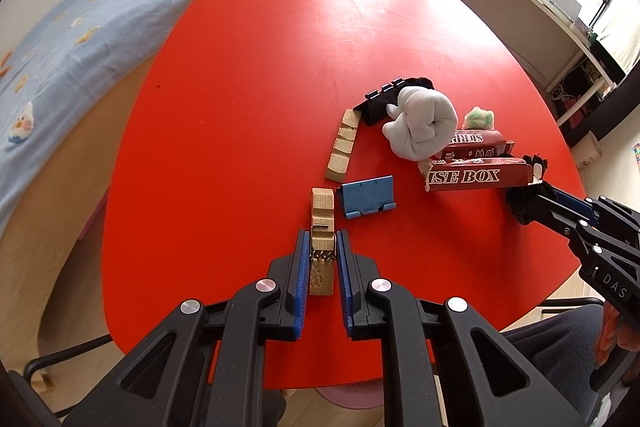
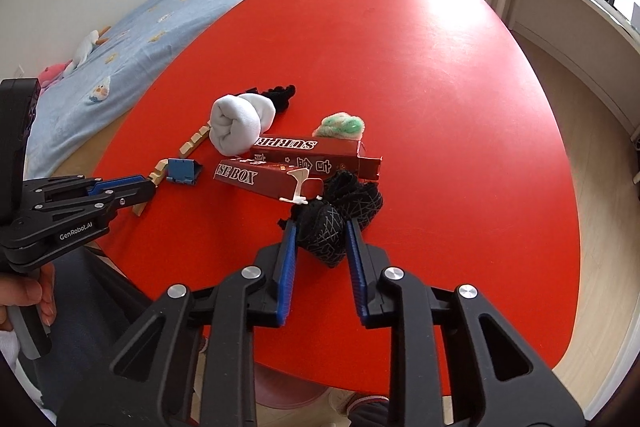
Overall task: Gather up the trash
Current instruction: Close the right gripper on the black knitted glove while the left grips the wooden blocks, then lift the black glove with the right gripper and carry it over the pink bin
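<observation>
Fingers of the left gripper [image 1: 323,259] sit clamped on a wooden clothespin [image 1: 321,227] that lies on the red worktop [image 1: 280,67]. Right gripper [image 2: 320,247] fingers squeeze a black patterned sock bundle [image 2: 323,233], with two red boxes [image 2: 308,163] just beyond their tips.

The white rolled sock [image 1: 420,125] covers the near end of the black stand [image 1: 380,99] and the first letters of the upper red box [image 1: 476,143]. On the lower red box [image 1: 476,179], the print starts mid-word at "ISE BOX". In the right wrist view, the left gripper [image 2: 150,187] hides the middle of a wooden clip [image 2: 154,175] at nine o'clock. The green fuzzy lump [image 2: 340,126] behind the boxes is possibly a toy, too blurred to tell.
</observation>
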`<state>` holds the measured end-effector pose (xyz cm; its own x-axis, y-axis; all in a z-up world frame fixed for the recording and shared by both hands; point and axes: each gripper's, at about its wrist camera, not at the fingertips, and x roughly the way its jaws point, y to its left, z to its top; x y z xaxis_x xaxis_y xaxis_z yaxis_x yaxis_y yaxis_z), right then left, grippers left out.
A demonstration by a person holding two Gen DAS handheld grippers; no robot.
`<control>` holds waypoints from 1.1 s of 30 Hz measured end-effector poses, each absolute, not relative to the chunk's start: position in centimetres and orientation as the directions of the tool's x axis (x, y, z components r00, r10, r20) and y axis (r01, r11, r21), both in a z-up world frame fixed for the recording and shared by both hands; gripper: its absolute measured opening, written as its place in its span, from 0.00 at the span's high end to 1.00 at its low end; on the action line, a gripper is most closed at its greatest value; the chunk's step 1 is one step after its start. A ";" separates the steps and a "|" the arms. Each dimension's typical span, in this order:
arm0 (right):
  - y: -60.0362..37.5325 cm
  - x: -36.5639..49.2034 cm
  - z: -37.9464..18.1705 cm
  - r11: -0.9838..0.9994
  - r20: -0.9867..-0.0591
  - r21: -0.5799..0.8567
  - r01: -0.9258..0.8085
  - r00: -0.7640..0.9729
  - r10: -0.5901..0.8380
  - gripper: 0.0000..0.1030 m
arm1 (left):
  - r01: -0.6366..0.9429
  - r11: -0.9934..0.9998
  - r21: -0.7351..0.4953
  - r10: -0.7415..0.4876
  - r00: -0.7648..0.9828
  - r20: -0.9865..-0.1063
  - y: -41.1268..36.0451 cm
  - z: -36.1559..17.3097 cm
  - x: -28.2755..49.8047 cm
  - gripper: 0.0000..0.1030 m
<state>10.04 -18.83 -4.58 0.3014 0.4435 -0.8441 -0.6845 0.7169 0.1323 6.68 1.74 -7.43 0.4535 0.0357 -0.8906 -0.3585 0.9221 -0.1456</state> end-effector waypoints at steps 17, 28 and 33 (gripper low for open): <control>-20.8 8.9 -1.9 0.726 -0.813 0.109 -0.679 0.359 0.458 0.88 | -0.303 0.939 -0.163 0.013 0.505 -0.863 1.5 -5.5 5.2 0.87; -22.2 7.4 0.7 0.725 -0.781 0.103 -0.681 0.396 0.483 0.88 | -0.226 0.958 -0.177 -0.024 0.551 -0.834 1.3 -3.0 3.6 0.87; -22.5 6.7 2.1 0.720 -0.761 0.102 -0.687 0.412 0.501 0.88 | -0.205 0.963 -0.177 -0.032 0.564 -0.825 1.0 -2.3 3.0 0.87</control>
<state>6.72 -22.53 2.09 0.4119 0.5005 -0.7615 -0.6866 0.7199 0.1018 3.01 1.04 -2.35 0.5638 -0.0317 -0.8253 -0.2049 0.9627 -0.1769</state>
